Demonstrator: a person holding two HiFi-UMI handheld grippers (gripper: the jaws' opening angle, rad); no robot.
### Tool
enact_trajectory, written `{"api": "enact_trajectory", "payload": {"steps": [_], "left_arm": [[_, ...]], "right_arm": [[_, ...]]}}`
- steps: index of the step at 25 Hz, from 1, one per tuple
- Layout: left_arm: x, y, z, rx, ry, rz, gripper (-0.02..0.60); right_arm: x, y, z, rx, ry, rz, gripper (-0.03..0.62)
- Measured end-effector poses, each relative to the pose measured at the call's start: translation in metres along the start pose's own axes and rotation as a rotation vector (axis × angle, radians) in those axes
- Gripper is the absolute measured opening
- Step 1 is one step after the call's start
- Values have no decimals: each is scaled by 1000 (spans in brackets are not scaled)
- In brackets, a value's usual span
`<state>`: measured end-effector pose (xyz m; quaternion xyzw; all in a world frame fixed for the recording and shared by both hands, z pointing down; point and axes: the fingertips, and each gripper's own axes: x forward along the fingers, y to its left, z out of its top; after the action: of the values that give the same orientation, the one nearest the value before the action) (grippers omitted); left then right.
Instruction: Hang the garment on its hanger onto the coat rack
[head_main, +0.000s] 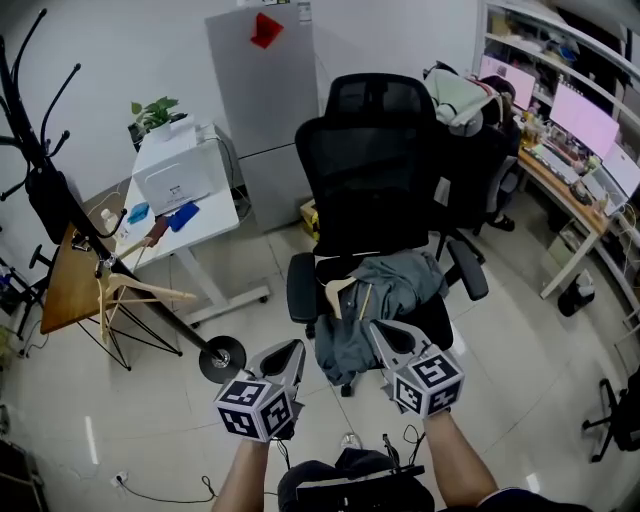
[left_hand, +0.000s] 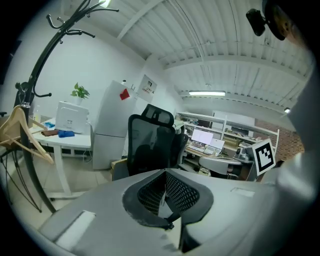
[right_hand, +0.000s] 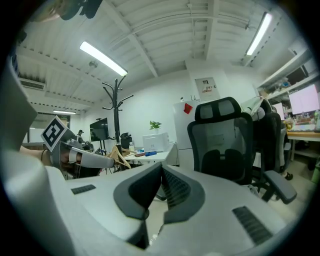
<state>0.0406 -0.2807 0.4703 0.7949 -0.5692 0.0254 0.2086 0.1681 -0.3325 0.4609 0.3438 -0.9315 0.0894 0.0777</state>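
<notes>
Before the garment (head_main: 400, 285), left gripper (head_main: 285, 353), right gripper (head_main: 388, 336): jaws together, empty.

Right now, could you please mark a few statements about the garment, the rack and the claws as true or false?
1. The garment lies on the chair. True.
2. In the head view, the rack stands to the right of the chair. False: it stands to the chair's left.
3. The left claw and the right claw are both shut. True.
4. The right claw grips a hanger. False: it holds nothing.
</notes>
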Motion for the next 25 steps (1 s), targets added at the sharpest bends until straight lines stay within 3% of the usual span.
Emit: {"api": "enact_trajectory", "payload": {"steps": [10,15,22,23,25], "left_arm": [[35,27,-19,-14,92,-1,3],[48,40,-40,-19,141,-31,3],[65,71,-93,-45,238,-58,3],[69,74,-100,-47,249,-64,3],[76,82,-113,-49,268,-75,3]], "right_arm": [[41,-10,-27,22,65,24,11],[58,-16,-61,78,127,-32,18],[89,-35,-142,139,269,-170,29],[96,-37,-154,146,286,-183,38],[111,-43,-180,166,320,-204,153]]}}
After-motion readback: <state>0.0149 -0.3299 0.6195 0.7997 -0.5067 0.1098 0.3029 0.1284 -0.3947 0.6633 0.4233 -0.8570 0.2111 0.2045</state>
